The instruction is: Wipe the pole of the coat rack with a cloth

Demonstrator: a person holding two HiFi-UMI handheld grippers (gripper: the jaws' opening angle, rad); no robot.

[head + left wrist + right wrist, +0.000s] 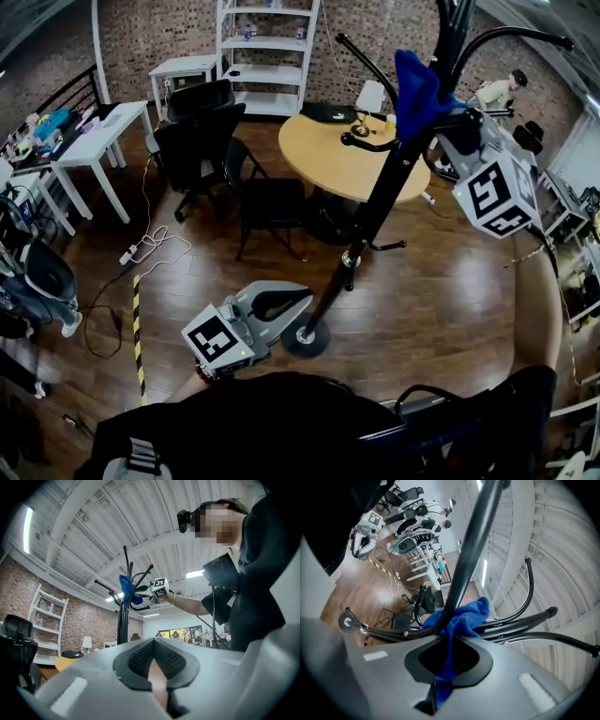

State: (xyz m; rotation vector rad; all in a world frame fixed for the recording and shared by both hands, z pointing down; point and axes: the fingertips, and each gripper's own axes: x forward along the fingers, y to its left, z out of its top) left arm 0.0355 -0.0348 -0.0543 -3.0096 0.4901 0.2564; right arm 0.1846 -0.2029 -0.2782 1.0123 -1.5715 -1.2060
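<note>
Right gripper (449, 644) clamps the cloth (465, 617) high against the pole (377, 208) — press it flat, slide straight down; left gripper (153, 644) hangs low, jaws together, empty

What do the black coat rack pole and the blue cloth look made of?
Black coat rack pole: probably painted metal tube, smooth, slightly glossy, catching highlights. Blue cloth: soft napped fabric, possibly microfibre, bunching in folds, clamped by the right gripper.
</note>
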